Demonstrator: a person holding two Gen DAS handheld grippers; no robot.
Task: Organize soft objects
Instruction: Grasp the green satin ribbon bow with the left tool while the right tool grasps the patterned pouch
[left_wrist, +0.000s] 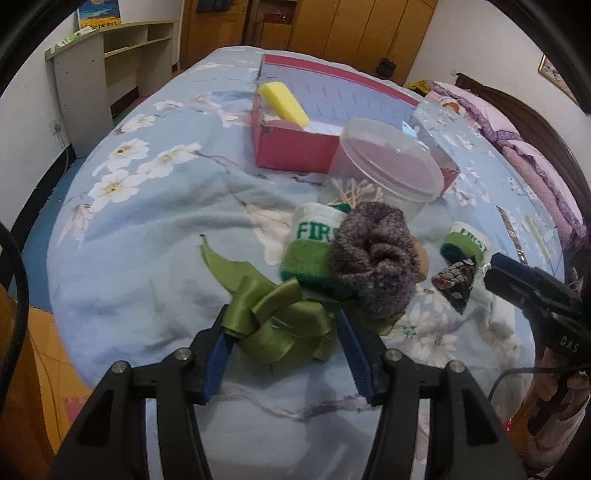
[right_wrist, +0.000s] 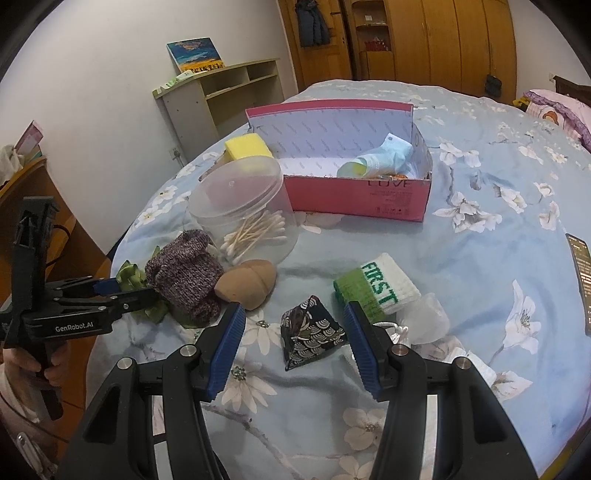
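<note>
My left gripper (left_wrist: 282, 317) is open, its blue pads on either side of a green ribbon bow (left_wrist: 280, 325) lying on the bed; it also shows in the right wrist view (right_wrist: 122, 286). Behind the bow lie a purple knitted sock roll (left_wrist: 373, 258), a green-and-white "FIRST" sock (left_wrist: 314, 243) and a tan sponge (right_wrist: 247, 282). My right gripper (right_wrist: 293, 314) is open around a dark patterned fabric pouch (right_wrist: 310, 332). A second "FIRST" sock (right_wrist: 376, 290) lies just beyond its right pad. A pink shoebox (right_wrist: 358, 195) holds a light blue sock (right_wrist: 384, 157).
A yellow sponge (right_wrist: 247, 147) rests at the box's left end. A clear plastic tub (right_wrist: 243, 210) with cotton swabs lies on its side. A crumpled clear bag (right_wrist: 424, 321) and a phone (right_wrist: 581, 273) lie at the right. A shelf unit (right_wrist: 221, 103) stands beyond the bed.
</note>
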